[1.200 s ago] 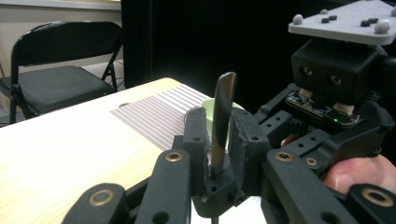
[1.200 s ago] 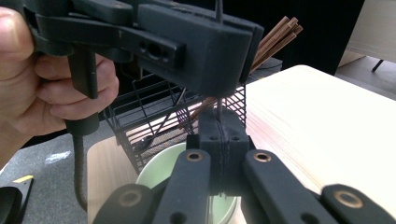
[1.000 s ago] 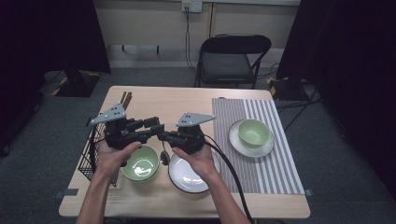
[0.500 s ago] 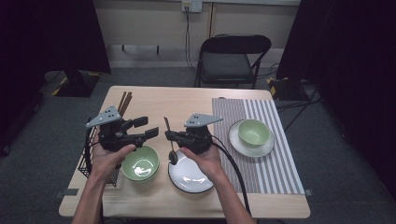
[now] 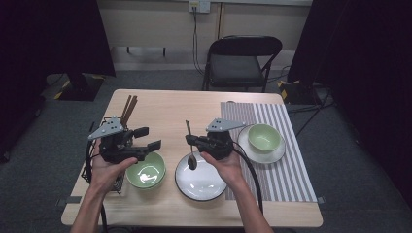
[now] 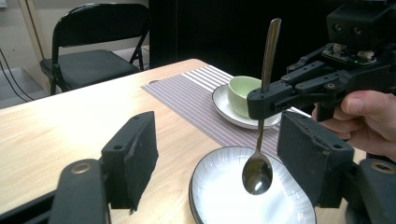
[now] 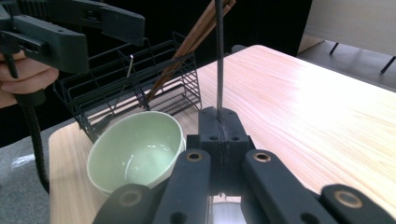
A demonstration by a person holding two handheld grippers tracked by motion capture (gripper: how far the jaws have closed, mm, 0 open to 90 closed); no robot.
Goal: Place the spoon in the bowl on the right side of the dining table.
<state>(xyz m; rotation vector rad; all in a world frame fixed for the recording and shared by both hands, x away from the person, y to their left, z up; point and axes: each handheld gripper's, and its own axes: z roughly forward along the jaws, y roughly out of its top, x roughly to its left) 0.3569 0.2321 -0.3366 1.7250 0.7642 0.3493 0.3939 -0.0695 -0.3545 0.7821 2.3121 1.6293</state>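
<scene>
From above, my right gripper (image 5: 190,141) is clamped on the handle of a spoon (image 5: 191,154), which hangs bowl-down over the near rim of the white plate (image 5: 201,184) in front of me. My left gripper (image 5: 148,138) stands apart to the left, above the empty green bowl (image 5: 145,171); its jaws have just been opening and nothing lies between them. Behind that hand sits the black wire rack (image 5: 92,160) with chopsticks (image 5: 128,108) leaning out of it. On the striped mat (image 5: 286,160) to the right, a second green bowl (image 5: 264,137) rests on its own plate.

Along my left gripper's spread pads (image 6: 135,154), I see the spoon (image 6: 258,168) hanging almost upright, its bowl just over the white plate (image 6: 219,200) without touching it, pinched at mid-handle by the right gripper (image 6: 268,100). The second green bowl (image 6: 243,93) stands on the mat beyond.

Along my right gripper (image 7: 219,122), the pads are pressed tight together on the thin spoon handle (image 7: 218,56), which rises straight up. The empty green bowl (image 7: 135,154) sits close below, with the wire rack (image 7: 135,88) and chopsticks (image 7: 196,32) behind it.

I judge the handover finished: the spoon is out of the rack and wholly in my right grip. What remains is placing it, probably at this setting, on the plate or in the bowl.
</scene>
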